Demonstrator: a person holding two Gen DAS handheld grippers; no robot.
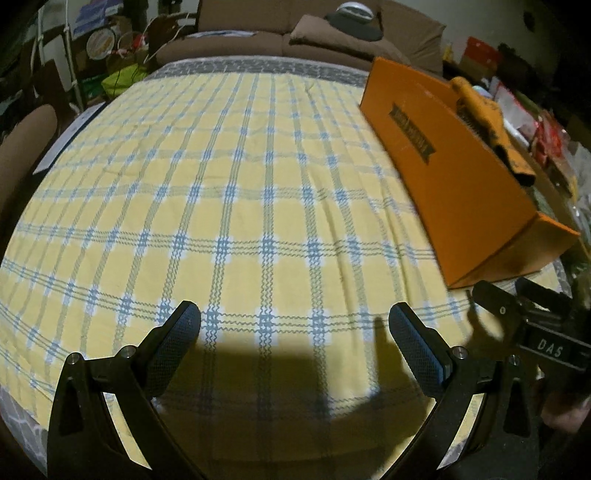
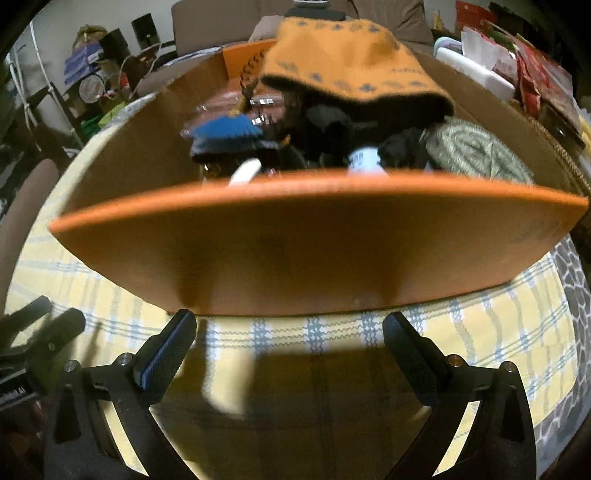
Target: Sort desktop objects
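Box (image 2: 317, 254) ahead of spread right gripper (image 2: 290, 354)

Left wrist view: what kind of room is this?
Probably a cluttered home living room: a brown fabric sofa behind a table under a yellow-and-blue plaid tablecloth, an orange cardboard box of clothing, and household clutter piled along the wall.

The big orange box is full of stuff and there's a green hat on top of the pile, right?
Almost. The orange box is full of stuff, but the hat on top of the pile is orange with a dark pattern, not green. The right wrist view shows it clearly. The greenish thing is a knitted item lower down at the right side.
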